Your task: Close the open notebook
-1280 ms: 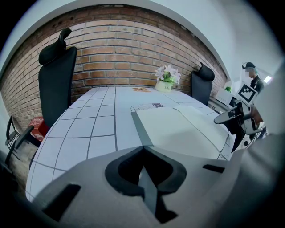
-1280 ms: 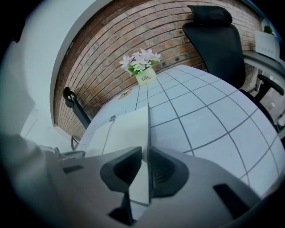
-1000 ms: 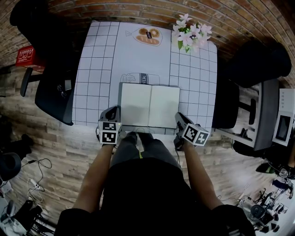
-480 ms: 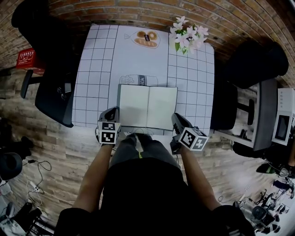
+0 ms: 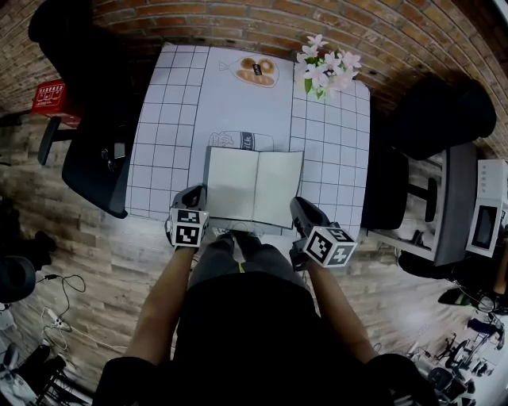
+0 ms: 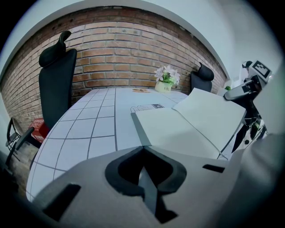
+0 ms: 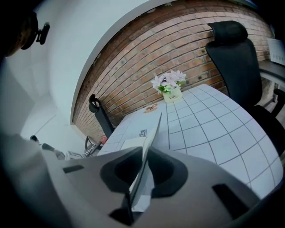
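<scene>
Brick wall (image 5: 238, 20) behind white grid-printed table (image 5: 167, 119). Open white-paged notebook (image 5: 254, 186) at frame centre. Right half, flat a second ago, now raised, pinched in right gripper (image 5: 298, 206) jaws, just eased wider. Left gripper (image 5: 197, 192) jaws closed on left corner. Closing judged begun.

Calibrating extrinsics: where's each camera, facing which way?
Head view: person's head, steeply down onto open white-paged notebook on white grid-printed table; forearms, left gripper, right gripper show.
Left gripper view: rides it, faces across table to red brick wall; jaws shut on notebook's near corner.
Right gripper view: rides it, faces same wall; jaws, just opened slightly, grip raised right leaf.
Shared: all see notebook and table; gripper views share the wall.
</scene>
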Demonstrator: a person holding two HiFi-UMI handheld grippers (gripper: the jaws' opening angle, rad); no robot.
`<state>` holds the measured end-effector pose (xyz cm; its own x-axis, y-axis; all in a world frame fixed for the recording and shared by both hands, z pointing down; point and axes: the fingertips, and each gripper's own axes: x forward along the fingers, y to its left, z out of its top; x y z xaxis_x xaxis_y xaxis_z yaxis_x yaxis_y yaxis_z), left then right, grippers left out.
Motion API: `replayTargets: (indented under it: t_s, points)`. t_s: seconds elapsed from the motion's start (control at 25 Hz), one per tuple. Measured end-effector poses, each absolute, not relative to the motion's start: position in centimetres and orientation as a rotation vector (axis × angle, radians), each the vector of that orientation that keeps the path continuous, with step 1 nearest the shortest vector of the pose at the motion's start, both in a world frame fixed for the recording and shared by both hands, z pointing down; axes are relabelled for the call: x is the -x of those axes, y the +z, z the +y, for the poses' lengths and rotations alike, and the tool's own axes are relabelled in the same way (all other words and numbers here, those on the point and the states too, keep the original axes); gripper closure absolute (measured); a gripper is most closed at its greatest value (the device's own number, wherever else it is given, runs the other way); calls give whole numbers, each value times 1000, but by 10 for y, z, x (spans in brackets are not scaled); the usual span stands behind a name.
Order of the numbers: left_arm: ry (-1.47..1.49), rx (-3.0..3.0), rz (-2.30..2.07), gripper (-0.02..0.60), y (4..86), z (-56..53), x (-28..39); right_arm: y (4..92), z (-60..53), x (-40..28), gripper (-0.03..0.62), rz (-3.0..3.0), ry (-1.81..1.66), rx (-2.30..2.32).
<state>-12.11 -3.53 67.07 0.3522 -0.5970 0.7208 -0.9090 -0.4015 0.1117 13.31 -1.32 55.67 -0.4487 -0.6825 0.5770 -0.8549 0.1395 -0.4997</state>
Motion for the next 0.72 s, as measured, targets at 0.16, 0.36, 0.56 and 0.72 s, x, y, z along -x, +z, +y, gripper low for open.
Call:
replayTargets:
  t_s: [0.16,0.36,0.56,0.72]
  points:
    - [818,-2119,-1308,557,671,-35,121,547,-14,-121,540,-2234,1197,-1492]
    - [817,-2122,-1310,557,669,-35,121,539,-15,-108,536,-2262,1142,-1459]
    - [807,-2115,-1303,557,677,-32,121,535,-15,-101,534,-2275,1120,-1445]
    - [803,-2123,-1304,557,673,-34,121,532,-16,-95,534,-2289,1103,-1427]
